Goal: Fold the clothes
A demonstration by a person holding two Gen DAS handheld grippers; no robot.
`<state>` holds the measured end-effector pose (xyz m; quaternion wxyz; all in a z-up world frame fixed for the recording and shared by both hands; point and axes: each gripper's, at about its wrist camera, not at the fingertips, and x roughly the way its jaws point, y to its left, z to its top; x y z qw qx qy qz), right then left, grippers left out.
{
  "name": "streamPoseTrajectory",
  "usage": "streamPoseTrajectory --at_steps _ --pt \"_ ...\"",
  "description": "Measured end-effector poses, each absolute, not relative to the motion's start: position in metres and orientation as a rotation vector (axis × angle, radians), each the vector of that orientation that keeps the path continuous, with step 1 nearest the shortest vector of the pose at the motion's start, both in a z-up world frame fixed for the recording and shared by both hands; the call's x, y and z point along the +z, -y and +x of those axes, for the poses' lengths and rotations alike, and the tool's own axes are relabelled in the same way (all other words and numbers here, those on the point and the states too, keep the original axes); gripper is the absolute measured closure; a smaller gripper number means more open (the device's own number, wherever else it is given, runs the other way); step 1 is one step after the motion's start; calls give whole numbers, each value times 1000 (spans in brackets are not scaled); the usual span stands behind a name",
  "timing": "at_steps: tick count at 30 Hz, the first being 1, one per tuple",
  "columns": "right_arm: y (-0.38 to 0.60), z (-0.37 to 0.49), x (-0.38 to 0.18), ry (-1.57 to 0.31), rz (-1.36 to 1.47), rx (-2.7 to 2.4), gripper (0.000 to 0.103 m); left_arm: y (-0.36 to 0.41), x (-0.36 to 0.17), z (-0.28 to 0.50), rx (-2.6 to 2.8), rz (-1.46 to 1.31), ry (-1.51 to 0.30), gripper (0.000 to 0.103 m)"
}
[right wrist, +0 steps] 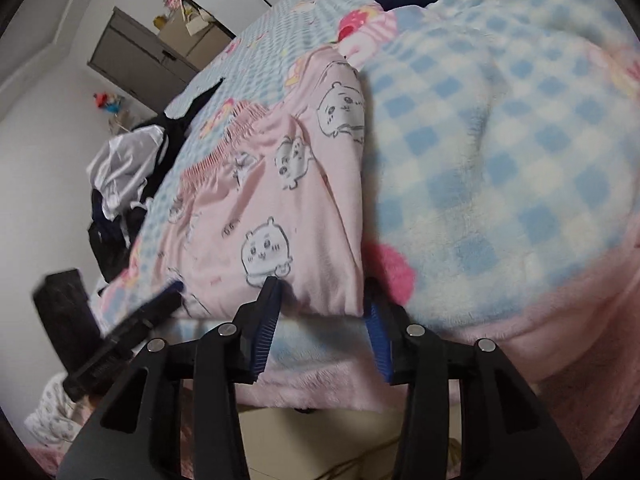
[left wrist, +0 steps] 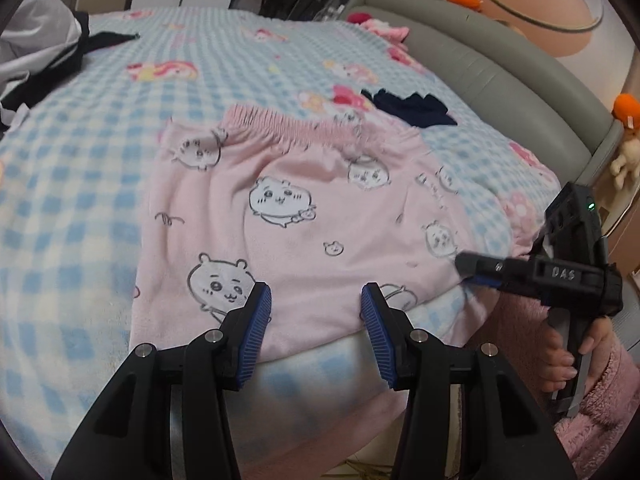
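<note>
Pink pyjama shorts (left wrist: 304, 216) printed with white cartoon animals lie flat on the blue checked blanket (left wrist: 80, 184), ruffled waistband at the far side. My left gripper (left wrist: 316, 308) hovers open over the shorts' near hem, nothing between its blue pads. It shows blurred in the right wrist view as the left gripper (right wrist: 160, 300) at the hem's left end. My right gripper (right wrist: 322, 304) straddles the shorts' (right wrist: 280, 208) near right corner, and the hem lies between its spread fingers without the pads pressing on it. From the left wrist view the right gripper (left wrist: 472, 270) sits at the shorts' right edge, held by a hand (left wrist: 568, 356).
A dark navy garment (left wrist: 412, 110) lies beyond the shorts. A heap of white and black clothes (left wrist: 36, 60) sits at the bed's far left. The grey padded bed frame (left wrist: 500, 80) runs along the right. A pink fleece layer (right wrist: 560, 328) hangs over the near bed edge.
</note>
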<state>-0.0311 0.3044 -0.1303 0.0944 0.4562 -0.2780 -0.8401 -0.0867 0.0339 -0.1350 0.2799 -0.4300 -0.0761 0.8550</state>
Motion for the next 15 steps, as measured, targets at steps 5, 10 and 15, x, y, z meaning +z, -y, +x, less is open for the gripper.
streamPoseTrajectory --at_steps 5,10,15 --pt "-286 -29 -121 576 1409 -2602 93 -32 -133 -85 2308 -1140 186 49" --pt "-294 -27 -130 535 1522 -2648 100 -3 -126 -92 2376 -1124 295 49" --pt "-290 -17 -104 472 1419 -2784 98 8 -124 -94 2386 -1110 358 49"
